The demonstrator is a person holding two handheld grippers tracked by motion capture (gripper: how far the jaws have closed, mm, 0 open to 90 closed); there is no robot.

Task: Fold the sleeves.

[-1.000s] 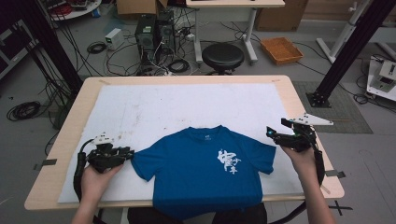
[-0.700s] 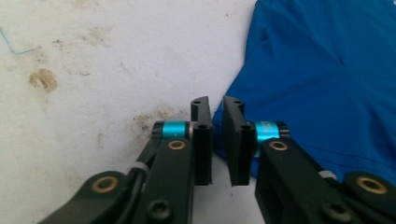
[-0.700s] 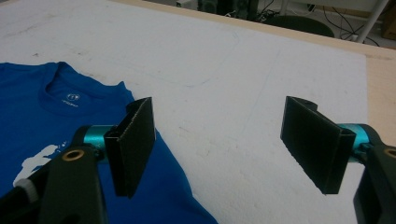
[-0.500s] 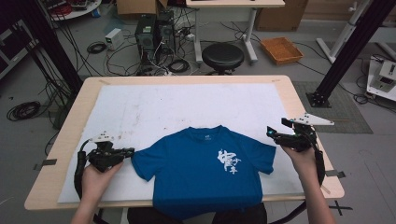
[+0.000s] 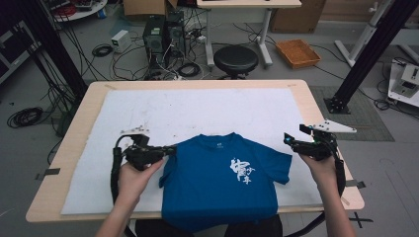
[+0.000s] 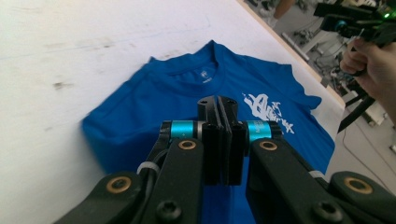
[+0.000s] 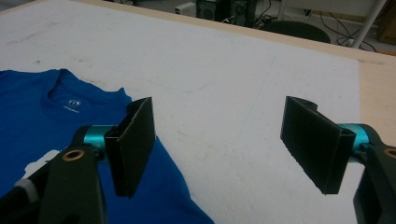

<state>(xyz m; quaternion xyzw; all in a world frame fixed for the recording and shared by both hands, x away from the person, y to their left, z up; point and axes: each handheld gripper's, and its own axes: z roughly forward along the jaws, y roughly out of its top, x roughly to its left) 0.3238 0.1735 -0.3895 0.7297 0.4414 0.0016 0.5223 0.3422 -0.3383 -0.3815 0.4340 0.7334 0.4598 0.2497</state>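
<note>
Left gripper [image 6: 218,105] closed empty by sleeve; right gripper [image 5: 292,140] wide open. Best to pinch shirt [image 5: 222,182] edges squarely.

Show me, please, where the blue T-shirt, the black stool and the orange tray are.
blue T-shirt [image 5: 212,177]: high view, on its chest, left of the white print.
black stool [image 5: 235,58]: high view, middle of its round seat.
orange tray [image 5: 298,53]: high view, on its floor.

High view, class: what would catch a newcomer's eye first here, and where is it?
The blue T-shirt lies flat at the near edge of the white mat, white print on its chest. A left gripper with shut jaws sits at one sleeve, and the right gripper is open beside the other.
</note>
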